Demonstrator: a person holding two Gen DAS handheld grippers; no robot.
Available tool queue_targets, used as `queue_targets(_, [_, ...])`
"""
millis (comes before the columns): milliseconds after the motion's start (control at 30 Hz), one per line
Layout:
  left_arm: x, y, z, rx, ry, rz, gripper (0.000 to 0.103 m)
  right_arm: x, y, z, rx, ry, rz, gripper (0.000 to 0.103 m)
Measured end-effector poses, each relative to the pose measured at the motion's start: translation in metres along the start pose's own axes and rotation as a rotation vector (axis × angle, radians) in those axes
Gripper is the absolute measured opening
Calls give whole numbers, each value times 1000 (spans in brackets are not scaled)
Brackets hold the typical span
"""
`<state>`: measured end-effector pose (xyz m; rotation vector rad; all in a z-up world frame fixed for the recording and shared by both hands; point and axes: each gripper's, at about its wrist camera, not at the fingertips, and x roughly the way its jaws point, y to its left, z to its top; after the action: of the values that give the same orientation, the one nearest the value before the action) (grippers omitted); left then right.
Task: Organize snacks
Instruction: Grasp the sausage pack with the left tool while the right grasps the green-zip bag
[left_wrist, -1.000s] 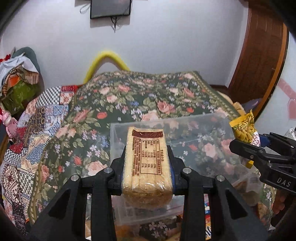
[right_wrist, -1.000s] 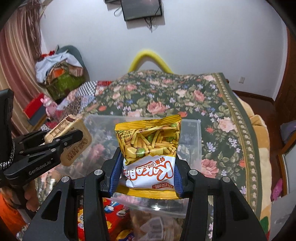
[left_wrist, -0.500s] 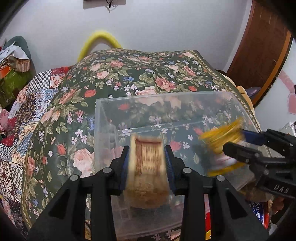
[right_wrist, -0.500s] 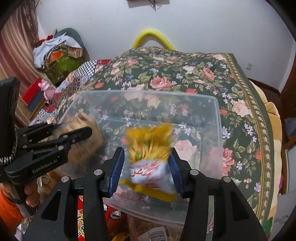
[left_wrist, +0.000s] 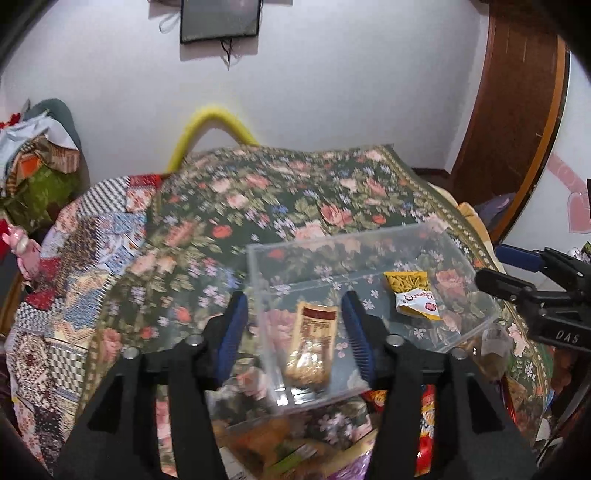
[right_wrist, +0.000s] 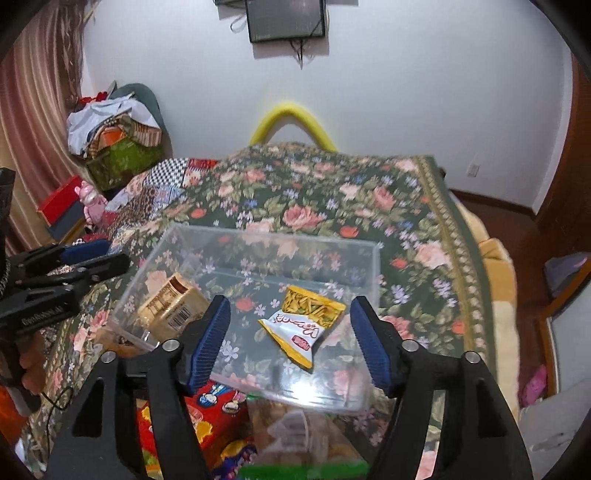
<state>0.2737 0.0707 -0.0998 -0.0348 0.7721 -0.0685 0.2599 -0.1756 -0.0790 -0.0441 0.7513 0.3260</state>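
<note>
A clear plastic box (left_wrist: 458, 254) (right_wrist: 373, 266) stands on the floral bedspread. A tan cracker pack (left_wrist: 310, 347) (right_wrist: 171, 304) lies inside at its left end. A yellow and white snack bag (left_wrist: 415, 297) (right_wrist: 304, 321) lies inside toward the right. My left gripper (left_wrist: 293, 332) is open and empty above the box's near left end; it also shows in the right wrist view (right_wrist: 85, 258). My right gripper (right_wrist: 290, 339) is open and empty above the box's near side; it also shows in the left wrist view (left_wrist: 517, 273).
Several loose snack packs lie in front of the box, among them a red pack (right_wrist: 207, 410) and a clear bag (right_wrist: 295, 435). The floral bedspread (right_wrist: 332, 192) stretches behind the box. Piled clothes (right_wrist: 114, 136) sit at the far left. A wooden door (left_wrist: 513, 110) is on the right.
Both grippers opened and let go their packs, which now lie in the box. Both grippers then pulled up and back from the box.
</note>
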Motion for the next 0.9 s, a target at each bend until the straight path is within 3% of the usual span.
queue_targets(267, [-34, 26, -19, -14, -13, 28, 72, -24, -1, -16, -8, -34, -23, 74])
queue_targets(500, [-30, 54, -61, -69, 72, 66, 72, -30, -2, -43, 11, -3, -41, 75])
queue_targets(767, [-7, 67, -114, -146, 197, 54, 72, -21, -11, -74, 62, 78, -29, 77])
queue_targets(900, [4, 67, -133, -187, 238, 30, 72, -21, -11, -82, 70, 80, -35, 86])
